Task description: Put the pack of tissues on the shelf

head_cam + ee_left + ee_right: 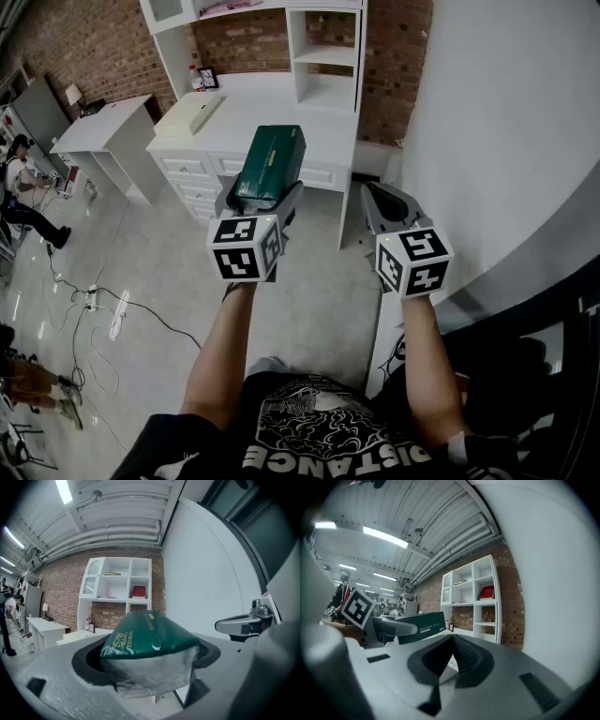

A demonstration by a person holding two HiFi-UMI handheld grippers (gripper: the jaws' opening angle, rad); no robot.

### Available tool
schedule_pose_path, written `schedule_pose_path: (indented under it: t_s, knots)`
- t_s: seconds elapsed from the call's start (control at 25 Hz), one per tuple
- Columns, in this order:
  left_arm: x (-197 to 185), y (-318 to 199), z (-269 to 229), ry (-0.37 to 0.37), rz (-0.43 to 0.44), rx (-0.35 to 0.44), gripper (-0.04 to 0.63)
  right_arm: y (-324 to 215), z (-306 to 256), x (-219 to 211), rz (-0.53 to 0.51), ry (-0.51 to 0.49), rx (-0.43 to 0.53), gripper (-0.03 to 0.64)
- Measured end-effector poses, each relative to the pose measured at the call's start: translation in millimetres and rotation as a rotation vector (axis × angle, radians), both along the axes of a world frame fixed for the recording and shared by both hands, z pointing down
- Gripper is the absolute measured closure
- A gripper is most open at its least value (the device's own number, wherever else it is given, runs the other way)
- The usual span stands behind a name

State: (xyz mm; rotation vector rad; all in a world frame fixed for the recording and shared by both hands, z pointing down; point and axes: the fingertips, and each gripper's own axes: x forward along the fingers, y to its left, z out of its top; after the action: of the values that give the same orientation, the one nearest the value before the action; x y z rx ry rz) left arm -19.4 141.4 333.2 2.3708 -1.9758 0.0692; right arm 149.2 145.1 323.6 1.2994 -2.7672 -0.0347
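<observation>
The pack of tissues [270,167] is dark green with a pale end, and my left gripper [265,190] is shut on it, holding it in the air in front of the white shelf unit [323,56]. In the left gripper view the pack [145,637] fills the space between the wide-set jaws, with the shelf unit [117,581] behind it. My right gripper [386,199] hangs beside it on the right, shut with nothing in it. From the right gripper view its jaws meet, and the pack [423,626] shows to the left.
The shelf unit stands on a white desk with drawers [202,178], and a beige object [199,112] lies on the desk top. A red item [138,591] sits in one compartment. A white wall [506,122] runs along the right. Cables [94,300] trail over the floor.
</observation>
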Motion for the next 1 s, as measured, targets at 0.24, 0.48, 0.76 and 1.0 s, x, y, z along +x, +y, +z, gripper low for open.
schedule_pose_path:
  t_s: [0.24,0.48,0.76,1.0]
  knots:
    - [-4,-9,5,-0.002,0.016,-0.001,0.132,-8,3,-7,0.002,-0.004,-0.002,0.614]
    - [-25,-36,11,0.006,0.034,-0.002,0.132,-31,9,-25,0.029,-0.020,-0.018,0.614]
    - [-55,-93,7,0.003,0.091,0.010,0.132,-84,7,-65,0.066,-0.033,-0.047,0.614]
    - [-87,-138,-4,0.024,0.154,0.021,0.132,-127,-7,-106,0.116,-0.028,-0.042,0.614]
